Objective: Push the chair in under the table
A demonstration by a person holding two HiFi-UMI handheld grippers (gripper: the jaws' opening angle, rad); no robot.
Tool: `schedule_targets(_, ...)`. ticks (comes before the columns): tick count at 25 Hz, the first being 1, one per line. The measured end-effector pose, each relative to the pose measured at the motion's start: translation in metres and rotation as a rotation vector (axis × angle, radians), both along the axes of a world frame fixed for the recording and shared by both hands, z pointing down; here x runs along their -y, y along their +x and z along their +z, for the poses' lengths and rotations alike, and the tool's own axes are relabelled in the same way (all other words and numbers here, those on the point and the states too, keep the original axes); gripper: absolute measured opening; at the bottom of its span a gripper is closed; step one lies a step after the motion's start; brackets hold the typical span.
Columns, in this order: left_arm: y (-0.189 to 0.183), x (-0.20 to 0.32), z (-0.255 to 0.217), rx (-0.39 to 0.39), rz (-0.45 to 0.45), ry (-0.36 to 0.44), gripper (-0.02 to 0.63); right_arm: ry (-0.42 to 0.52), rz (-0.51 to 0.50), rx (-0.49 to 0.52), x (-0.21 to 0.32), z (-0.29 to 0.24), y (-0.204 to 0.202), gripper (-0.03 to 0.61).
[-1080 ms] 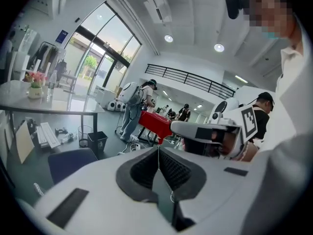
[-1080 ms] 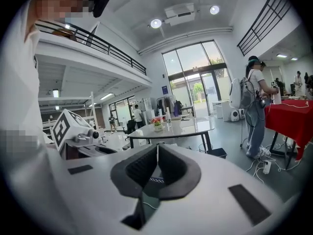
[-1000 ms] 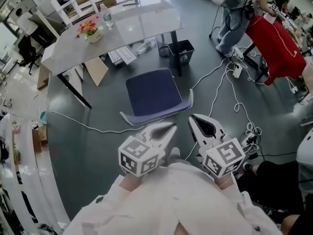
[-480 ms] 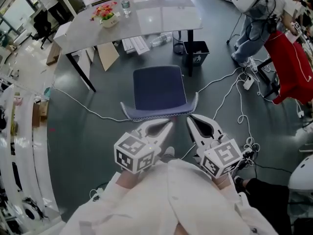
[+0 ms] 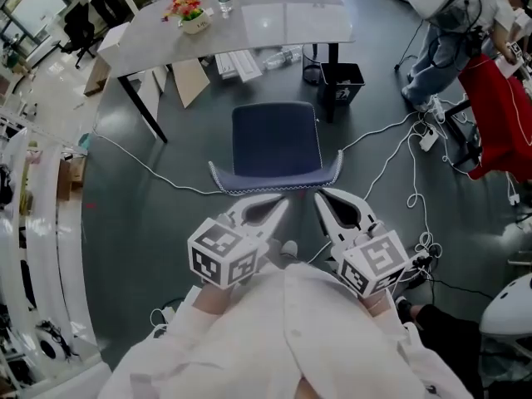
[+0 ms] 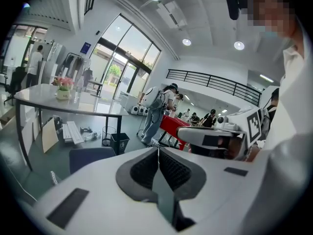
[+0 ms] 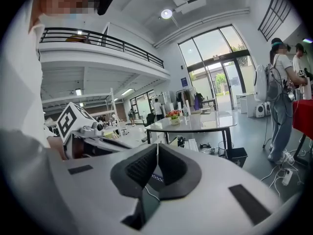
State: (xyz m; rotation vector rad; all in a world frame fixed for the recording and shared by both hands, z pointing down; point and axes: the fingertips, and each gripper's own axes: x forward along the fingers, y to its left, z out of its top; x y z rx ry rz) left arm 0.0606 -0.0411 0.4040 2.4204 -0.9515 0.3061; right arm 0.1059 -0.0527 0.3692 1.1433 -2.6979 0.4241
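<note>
Jaws together: ribbed black pads (image 6: 145, 169)

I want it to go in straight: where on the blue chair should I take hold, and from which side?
Probably the top edge of the backrest, from the near side: it curves across just ahead of the left gripper and right gripper, both shut, with the table straight beyond. Take it either side of its middle.

Dark blue is being shown by the chair (image 5: 276, 144) at centre, pale grey by the table (image 5: 274, 19) above it.
</note>
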Motion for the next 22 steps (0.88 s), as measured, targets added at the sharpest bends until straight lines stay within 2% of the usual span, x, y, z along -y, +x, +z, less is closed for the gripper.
schedule_targets(4,-0.009,0.003,-0.001,0.016,-0.010,0.007,0.018,-0.005,-0.011,-0.022,0.002,0.003,-0.008,0.032)
schedule_targets(9,-0.020,0.004,0.003,0.034,-0.017,-0.023,0.018,0.007,-0.036,-0.138,0.003,0.013,-0.015,0.034)
schedule_targets(22,-0.034,0.008,0.030,0.108,-0.024,-0.040,0.018,0.002,-0.058,-0.213,0.005,0.034,-0.023,0.034)
